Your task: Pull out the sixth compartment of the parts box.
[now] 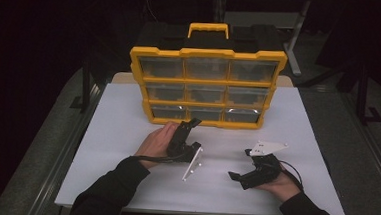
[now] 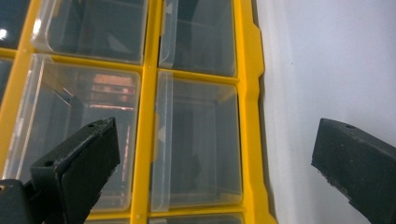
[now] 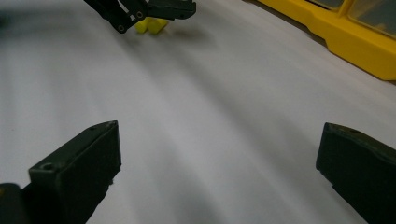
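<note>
- Right now the left claw (image 1: 193, 121), jaws spread and empty, points at the yellow organizer (image 1: 207, 86) standing upright at the table's (image 1: 127, 133) far side.
- Its bottom-row drawer (image 2: 198, 144) lies straight ahead, probably the left one.
- Well back, the right claw (image 1: 234, 176) rests spread wide, empty.

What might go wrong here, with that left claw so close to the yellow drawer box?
Three risks, as I judge them. The left claw hovers open right at the bottom row of the organizer, which stands upright on its edge; a push might tip or slide it. The clear drawers look smooth and sit flush in the frame, so the claw may slip off. The right claw rests open well away, so nothing steadies the box.
</note>
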Demonstrator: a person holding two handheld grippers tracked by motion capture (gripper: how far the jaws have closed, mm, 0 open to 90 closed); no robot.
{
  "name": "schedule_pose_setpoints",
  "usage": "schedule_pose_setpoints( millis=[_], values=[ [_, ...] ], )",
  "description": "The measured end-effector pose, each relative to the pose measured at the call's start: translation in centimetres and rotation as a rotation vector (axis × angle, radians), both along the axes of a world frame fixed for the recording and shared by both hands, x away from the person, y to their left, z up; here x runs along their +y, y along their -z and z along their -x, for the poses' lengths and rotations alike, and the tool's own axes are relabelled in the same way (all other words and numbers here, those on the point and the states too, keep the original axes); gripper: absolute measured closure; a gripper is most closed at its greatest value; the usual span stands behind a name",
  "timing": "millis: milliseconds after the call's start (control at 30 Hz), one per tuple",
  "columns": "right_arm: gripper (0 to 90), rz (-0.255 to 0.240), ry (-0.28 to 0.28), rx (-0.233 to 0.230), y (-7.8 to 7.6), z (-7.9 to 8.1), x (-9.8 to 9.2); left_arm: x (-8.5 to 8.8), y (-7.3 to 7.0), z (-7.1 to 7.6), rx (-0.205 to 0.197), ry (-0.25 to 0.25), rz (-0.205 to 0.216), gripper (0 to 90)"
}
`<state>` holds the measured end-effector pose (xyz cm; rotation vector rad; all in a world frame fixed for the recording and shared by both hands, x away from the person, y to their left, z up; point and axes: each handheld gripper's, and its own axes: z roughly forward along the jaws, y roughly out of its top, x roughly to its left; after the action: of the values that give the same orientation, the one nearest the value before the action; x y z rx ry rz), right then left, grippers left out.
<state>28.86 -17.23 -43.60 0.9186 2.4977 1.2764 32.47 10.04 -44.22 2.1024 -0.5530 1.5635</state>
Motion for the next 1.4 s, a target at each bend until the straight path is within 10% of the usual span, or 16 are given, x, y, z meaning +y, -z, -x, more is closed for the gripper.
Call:
schedule_pose_setpoints(
  millis=[1400],
  values=[
    [0.0,0.002,0.002,-0.008,0.2,0.0,-0.7,-3.0,-1.8,-0.6,-0.076,0.058,0.010,0.6]
  ],
)
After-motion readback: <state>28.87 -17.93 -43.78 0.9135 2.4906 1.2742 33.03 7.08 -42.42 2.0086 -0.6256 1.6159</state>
